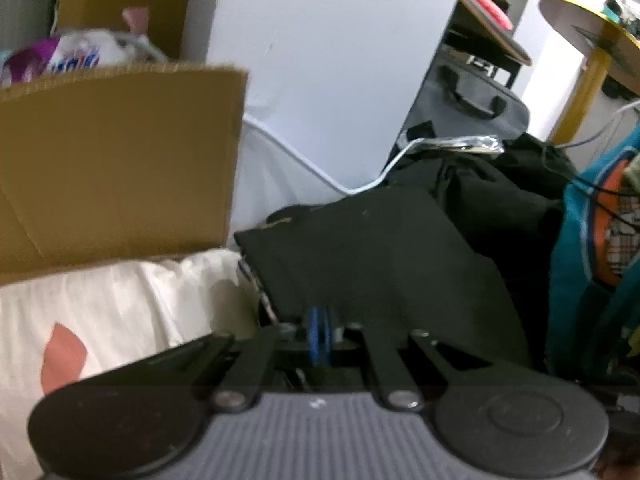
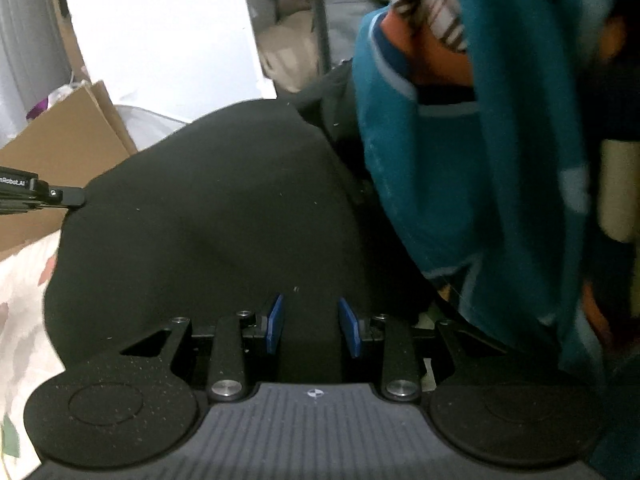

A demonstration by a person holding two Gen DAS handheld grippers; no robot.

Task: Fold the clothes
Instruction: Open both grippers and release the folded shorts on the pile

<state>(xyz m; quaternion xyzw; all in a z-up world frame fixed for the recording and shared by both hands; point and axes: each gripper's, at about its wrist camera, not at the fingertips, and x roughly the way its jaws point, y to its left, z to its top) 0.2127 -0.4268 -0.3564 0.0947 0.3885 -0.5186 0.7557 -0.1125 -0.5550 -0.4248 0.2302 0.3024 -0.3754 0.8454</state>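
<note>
A folded black garment [image 1: 360,248] lies on the white flowered bedsheet [image 1: 104,304]. My left gripper [image 1: 320,334] has its blue pads pressed together at the garment's near edge; whether cloth sits between them I cannot tell. In the right wrist view the same black garment [image 2: 208,208] fills the middle. My right gripper [image 2: 311,326] is open, its blue pads [image 2: 276,324] apart over the garment's near edge. The left gripper's black finger [image 2: 60,196] shows at the garment's left edge. A teal and orange garment [image 2: 480,160] hangs at the right.
A brown cardboard box [image 1: 116,168] with packets in it stands at the left on the bed. A white cable [image 1: 312,164] runs along the wall. More dark clothes [image 1: 500,184], a grey bag [image 1: 472,100] and a yellow round table [image 1: 592,40] are behind.
</note>
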